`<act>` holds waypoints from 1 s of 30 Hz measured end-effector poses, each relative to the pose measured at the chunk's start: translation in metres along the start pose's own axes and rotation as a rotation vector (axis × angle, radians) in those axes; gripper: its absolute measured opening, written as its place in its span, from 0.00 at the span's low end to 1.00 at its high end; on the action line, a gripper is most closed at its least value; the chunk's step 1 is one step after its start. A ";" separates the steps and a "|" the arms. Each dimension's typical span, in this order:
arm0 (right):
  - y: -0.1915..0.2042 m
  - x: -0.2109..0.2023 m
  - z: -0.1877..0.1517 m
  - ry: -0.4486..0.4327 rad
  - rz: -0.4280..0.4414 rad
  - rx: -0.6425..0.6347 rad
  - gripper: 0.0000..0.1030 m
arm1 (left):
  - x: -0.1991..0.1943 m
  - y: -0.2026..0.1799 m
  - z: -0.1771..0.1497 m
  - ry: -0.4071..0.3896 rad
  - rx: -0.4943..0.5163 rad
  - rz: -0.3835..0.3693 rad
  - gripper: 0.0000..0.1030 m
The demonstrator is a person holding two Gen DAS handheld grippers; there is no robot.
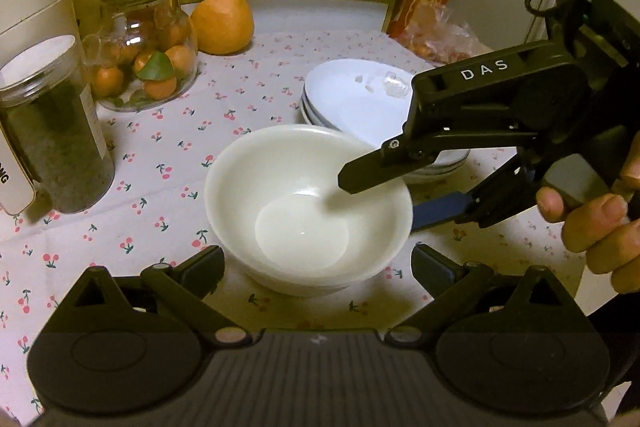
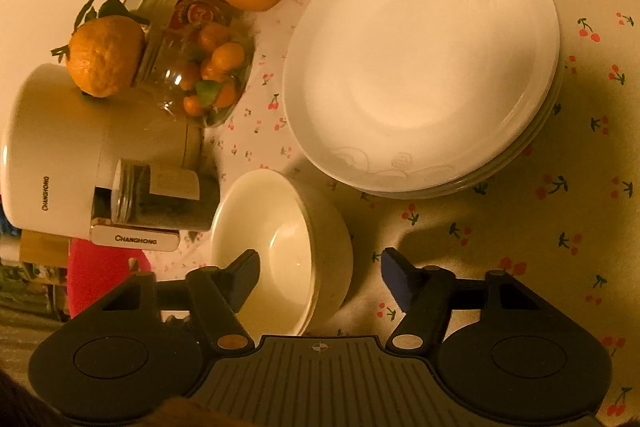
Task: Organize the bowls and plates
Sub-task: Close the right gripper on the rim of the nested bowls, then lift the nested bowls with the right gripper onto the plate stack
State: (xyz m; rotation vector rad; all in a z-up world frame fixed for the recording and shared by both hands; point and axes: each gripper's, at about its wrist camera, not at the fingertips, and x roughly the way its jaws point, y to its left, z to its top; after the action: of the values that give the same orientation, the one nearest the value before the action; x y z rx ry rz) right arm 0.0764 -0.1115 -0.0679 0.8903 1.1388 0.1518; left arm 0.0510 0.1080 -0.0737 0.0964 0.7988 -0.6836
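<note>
Nearest to me were the left tongs [image 1: 318, 259], spread wide and released, holding nothing, one finger off to each side of the bowl's near wall without touching it.

Under everything lay the surface [image 1: 160, 155] in its cherry-print cloth. Just beyond the right tongs [image 2: 318, 257] sat the stack of plates [image 2: 420, 67], the biggest thing within reach. The bowl [image 1: 304, 211] stood upright on the cloth between both tongs, close against the near side of that stack; whether they touched I could not tell. The right tongs straddled the bowl's rim, one finger [image 1: 360, 179] down inside and the blue-padded one outside the wall. Both pads stood clear of the china, so they gripped nothing yet.

My worry was the pinch itself. Clamping a single glazed wall near the rim would leave the bowl's weight hanging off to one side, so I judged it likely to swing or slip out between the pads on lifting. A swing away from me would knock it into the plates and chip a rim. Closing askew could also shove the bowl across the cloth instead of catching it. Left of the left tongs, a dark-filled jar [image 1: 56, 131] stood well apart, a lesser risk.
</note>
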 end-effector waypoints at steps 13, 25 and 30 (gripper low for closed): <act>0.011 0.008 -0.005 -0.007 -0.062 -0.092 0.23 | 0.007 0.001 0.004 -0.001 -0.001 0.012 0.96; 0.024 0.002 -0.007 -0.026 -0.068 -0.200 0.23 | -0.001 -0.001 0.009 -0.016 0.012 0.028 0.96; 0.028 -0.002 -0.002 -0.010 -0.047 -0.194 0.23 | -0.008 -0.004 0.013 -0.034 0.027 0.038 0.96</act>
State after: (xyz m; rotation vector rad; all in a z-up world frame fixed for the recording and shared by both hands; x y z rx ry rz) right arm 0.0824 -0.0931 -0.0478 0.6908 1.1142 0.2154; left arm 0.0531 0.1045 -0.0582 0.1237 0.7532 -0.6590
